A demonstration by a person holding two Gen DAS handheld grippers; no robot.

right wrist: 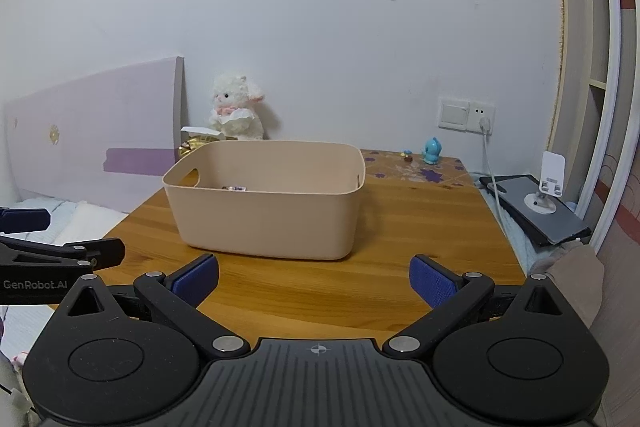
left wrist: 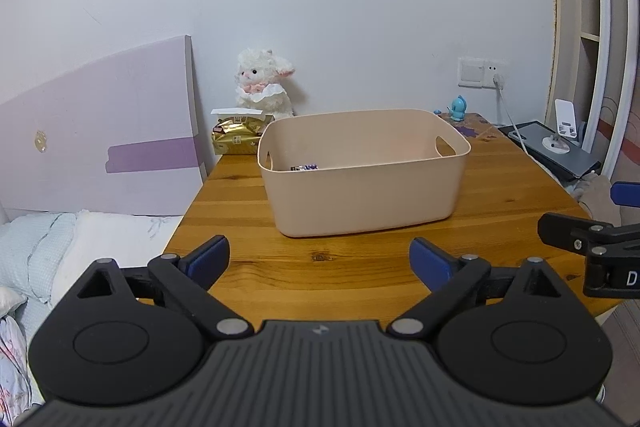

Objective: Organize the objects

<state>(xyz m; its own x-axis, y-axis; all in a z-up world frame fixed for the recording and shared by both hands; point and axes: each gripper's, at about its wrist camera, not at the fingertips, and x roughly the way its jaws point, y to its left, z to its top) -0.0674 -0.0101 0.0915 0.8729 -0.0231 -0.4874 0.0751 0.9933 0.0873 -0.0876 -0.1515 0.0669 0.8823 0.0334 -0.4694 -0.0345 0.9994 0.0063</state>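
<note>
My left gripper (left wrist: 319,263) hung with its jaws spread wide and nothing between the blue pads (left wrist: 210,259), low over the near part of the wooden table (left wrist: 240,207); my right gripper (right wrist: 314,281) was likewise wide and empty, held alongside it at about the same height, each one's black linkage showing at the edge of the other's view. Straight ahead of both claws, and apart from them, stood the beige plastic basket (left wrist: 360,187), upright on the tabletop, with a cut-out handle in each short wall. Inside it, against the near wall and toward the left gripper's side, lay a small purple-and-white wrapped item (left wrist: 304,167), only its top edge visible over the rim, so I could not tell what it was. Beyond the basket on the left, a gold tissue pack (left wrist: 236,137) sat at the table's far corner, with a white plush lamb (left wrist: 262,87) just behind it against the wall. Beyond the basket on the right, a small blue figurine (left wrist: 457,109) stood near the far edge, below a wall socket (left wrist: 482,71) with a white cable plugged in. Off the table, to the right of the right claw, a white phone stand (right wrist: 546,187) rested on a dark flat device (right wrist: 560,223).
</note>
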